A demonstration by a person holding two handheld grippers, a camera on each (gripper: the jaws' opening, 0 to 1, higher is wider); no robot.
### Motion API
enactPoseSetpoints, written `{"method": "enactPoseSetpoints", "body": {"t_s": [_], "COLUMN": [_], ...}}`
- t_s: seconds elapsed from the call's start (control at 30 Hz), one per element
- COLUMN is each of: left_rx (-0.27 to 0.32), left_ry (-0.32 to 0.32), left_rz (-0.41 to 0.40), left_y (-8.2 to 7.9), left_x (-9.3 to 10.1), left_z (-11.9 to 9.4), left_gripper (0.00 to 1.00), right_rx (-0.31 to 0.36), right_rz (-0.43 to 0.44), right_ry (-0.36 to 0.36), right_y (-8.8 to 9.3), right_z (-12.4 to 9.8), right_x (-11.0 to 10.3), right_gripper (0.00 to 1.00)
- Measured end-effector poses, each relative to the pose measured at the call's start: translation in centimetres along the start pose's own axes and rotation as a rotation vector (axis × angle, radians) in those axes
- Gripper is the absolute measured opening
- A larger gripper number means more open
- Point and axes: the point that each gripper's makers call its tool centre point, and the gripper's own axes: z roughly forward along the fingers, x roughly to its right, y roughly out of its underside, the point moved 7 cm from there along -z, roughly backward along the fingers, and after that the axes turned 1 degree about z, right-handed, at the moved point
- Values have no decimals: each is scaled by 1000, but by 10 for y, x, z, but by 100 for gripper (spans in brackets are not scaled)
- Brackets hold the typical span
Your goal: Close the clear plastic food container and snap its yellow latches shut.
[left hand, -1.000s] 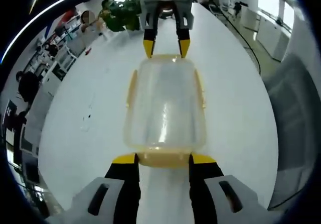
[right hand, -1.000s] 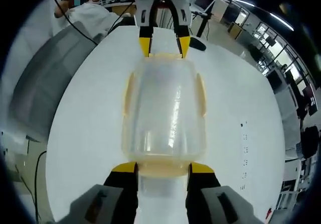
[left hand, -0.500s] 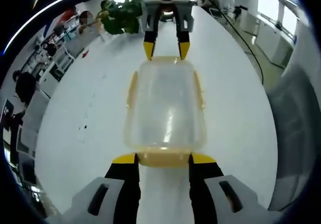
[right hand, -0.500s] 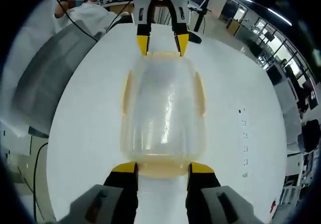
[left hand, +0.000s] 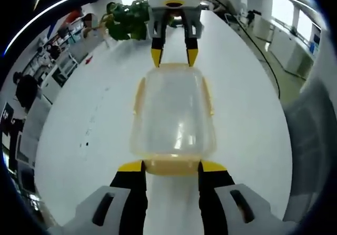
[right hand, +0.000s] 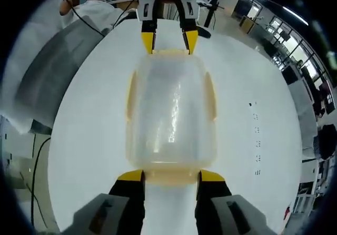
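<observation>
On white table [left hand: 247,119]: closed container [left hand: 172,114]; left claw [left hand: 171,166], right claw [right hand: 170,175] spread, apparently astride end latches.

Glossy clear plastic container [left hand: 174,111] with yellow plastic latches [left hand: 138,95] — on a smooth matt white table [left hand: 95,114].

Clear container [left hand: 174,111] — near end latch [left hand: 171,165] partly hidden between the left gripper [left hand: 171,167] tips; whether snapped shut cannot be told. Far latch — contact with the right gripper [left hand: 172,57] unclear. Background people [left hand: 27,90] too small, blurred.
</observation>
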Motion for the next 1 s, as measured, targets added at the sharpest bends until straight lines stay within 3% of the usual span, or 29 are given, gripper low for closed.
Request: {"method": "enactPoseSetpoints", "body": {"t_s": [0.33, 1.0], "left_rx": [19, 16], "left_ry": [11, 29], "left_rz": [-3, -18], "left_y": [-9, -8], "left_x": [-3, -8], "left_z": [7, 29], "left_gripper": [35, 35], "right_rx": [0, -16], "right_rz": [8, 24], "right_ry": [-13, -47], "right_y": [13, 28], "right_z": [-2, 13], "right_x": [4, 10], "right_gripper": [35, 35]}}
